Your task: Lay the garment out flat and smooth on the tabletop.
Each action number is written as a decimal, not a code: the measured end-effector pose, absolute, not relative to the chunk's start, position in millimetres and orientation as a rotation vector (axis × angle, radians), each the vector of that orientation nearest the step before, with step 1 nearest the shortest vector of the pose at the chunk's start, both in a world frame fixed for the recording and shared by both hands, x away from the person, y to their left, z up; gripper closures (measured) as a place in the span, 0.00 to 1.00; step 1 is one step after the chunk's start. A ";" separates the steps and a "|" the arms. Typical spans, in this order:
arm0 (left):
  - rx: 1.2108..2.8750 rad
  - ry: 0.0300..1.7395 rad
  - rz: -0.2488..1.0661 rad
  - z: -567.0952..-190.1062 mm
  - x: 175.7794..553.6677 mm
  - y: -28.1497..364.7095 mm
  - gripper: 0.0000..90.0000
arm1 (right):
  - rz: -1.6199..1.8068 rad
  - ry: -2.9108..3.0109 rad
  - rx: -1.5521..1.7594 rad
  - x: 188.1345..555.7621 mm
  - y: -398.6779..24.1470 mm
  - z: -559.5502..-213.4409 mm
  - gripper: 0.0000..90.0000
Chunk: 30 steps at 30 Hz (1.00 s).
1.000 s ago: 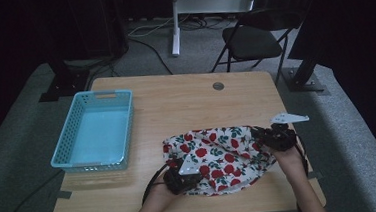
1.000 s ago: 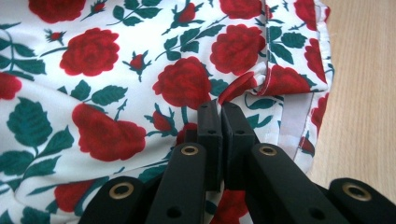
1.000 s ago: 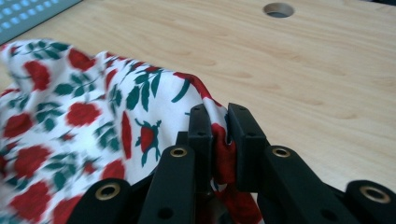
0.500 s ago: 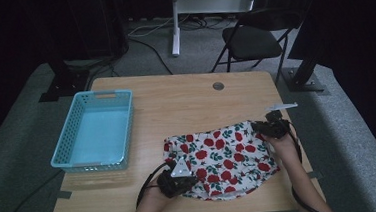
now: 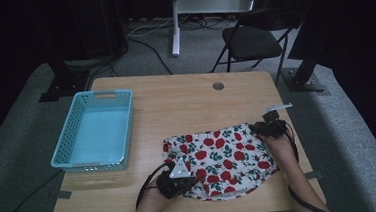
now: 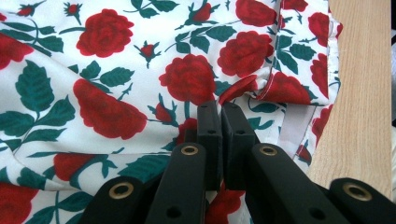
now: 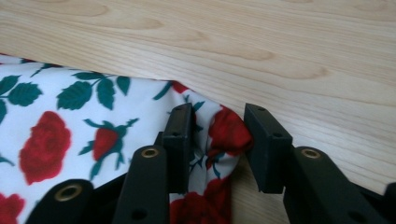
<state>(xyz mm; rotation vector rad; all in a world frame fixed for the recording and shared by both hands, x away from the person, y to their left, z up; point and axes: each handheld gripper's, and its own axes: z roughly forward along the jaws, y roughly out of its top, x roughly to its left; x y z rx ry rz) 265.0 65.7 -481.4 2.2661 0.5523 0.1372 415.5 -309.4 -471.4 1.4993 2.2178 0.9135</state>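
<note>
A white cloth (image 5: 220,159) printed with red roses and green leaves lies spread on the near right part of the wooden table (image 5: 185,101). My left gripper (image 5: 190,180) is at the cloth's near left edge. In the left gripper view it (image 6: 220,105) is shut, pinching a fold of the cloth (image 6: 116,70). My right gripper (image 5: 259,129) rests at the cloth's far right corner. Its jaws (image 7: 217,112) have just been opening, and a bunched fold of the cloth (image 7: 46,140) sits loosely in the gap between them.
A light blue plastic basket (image 5: 102,94) with nothing in it stands on the left of the table. A round cable hole (image 5: 218,86) is near the far edge. A dark folding chair (image 5: 251,36) and a white stand are on the floor beyond the table.
My right gripper has moved toward the far side of the table and down to its top with the cloth's corner. The cloth lies flatter and wider. The left gripper has stayed put.
</note>
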 end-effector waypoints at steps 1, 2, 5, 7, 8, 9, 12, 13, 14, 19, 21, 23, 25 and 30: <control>2.263 0.556 0.133 -481.6 265.3 66.0 0.98 | 0.911 2.207 1.506 415.6 -311.5 -471.5 0.65; 2.261 0.558 0.131 -481.7 265.4 66.1 0.98 | 0.906 2.194 1.518 415.5 -313.6 -471.4 0.62; 2.261 0.559 0.131 -481.6 265.3 65.7 0.98 | 0.912 2.161 1.560 414.4 -322.3 -469.1 0.58; 2.257 0.563 0.135 -481.5 265.2 65.5 0.95 | 0.917 2.158 1.546 409.0 -326.0 -464.3 0.56; 2.255 0.570 0.150 -481.3 265.2 65.3 0.91 | 0.931 2.159 1.539 405.9 -326.5 -461.8 0.55; 2.257 0.580 0.184 -480.8 265.8 65.3 0.85 | 0.954 2.162 1.524 400.9 -327.1 -457.9 0.55; 2.246 0.605 0.210 -481.1 268.8 65.5 0.77 | 1.039 2.174 1.458 381.0 -327.2 -444.9 0.52; 2.249 0.606 0.209 -481.6 269.8 65.2 0.74 | 1.072 2.188 1.439 373.5 -327.0 -441.0 0.51; 2.247 0.606 0.216 -481.7 270.2 64.9 0.74 | 1.101 2.205 1.414 365.7 -327.0 -437.7 0.50; 2.258 0.599 0.237 -481.3 270.3 64.2 0.71 | 1.272 2.273 1.320 324.0 -332.6 -429.5 0.47; 2.250 0.604 0.230 -481.4 270.5 65.2 0.71 | 1.307 2.297 1.283 307.0 -336.2 -431.2 0.47; 2.253 0.602 0.227 -481.0 270.7 65.9 0.71 | 1.315 2.336 1.242 291.9 -338.6 -435.2 0.47; 2.249 0.610 0.216 -480.7 271.4 66.4 0.71 | 1.316 2.375 1.194 278.5 -339.7 -439.7 0.47; 2.252 0.609 0.212 -481.2 272.5 66.0 0.71 | 1.266 2.460 1.068 257.3 -332.9 -450.2 0.47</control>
